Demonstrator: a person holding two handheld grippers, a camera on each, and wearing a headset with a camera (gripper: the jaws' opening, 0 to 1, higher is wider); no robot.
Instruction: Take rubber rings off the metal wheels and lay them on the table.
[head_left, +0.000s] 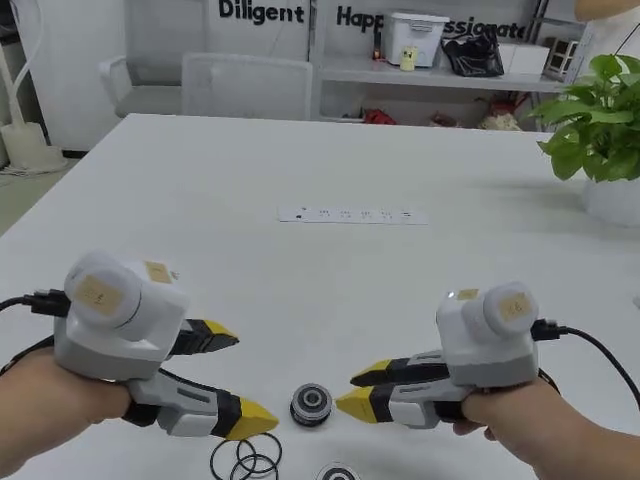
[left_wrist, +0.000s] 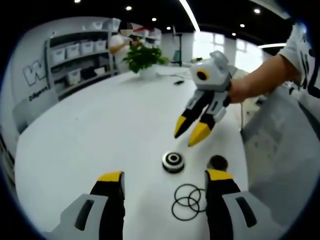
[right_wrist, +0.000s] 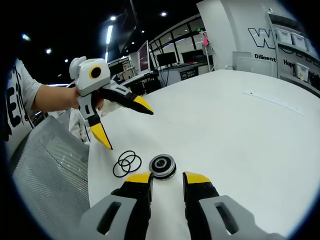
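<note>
- left gripper (head_left: 250, 380) hovers just above the white table (head_left: 300, 160), jaws spread wide with nothing between them
- right gripper (head_left: 352, 391) faces it, its yellow tips parted by a narrow gap and holding nothing
- one metal wheel (head_left: 311, 404), dark at the rim, lies flat on the table between the two grippers, touched by neither; a second wheel (head_left: 338, 472) sits nearer the person, cut off by the head view's lower edge
- three loose black rubber rings (head_left: 247, 458) lie overlapping on the table, just beside the left gripper's lower tip and near the first wheel
</note>
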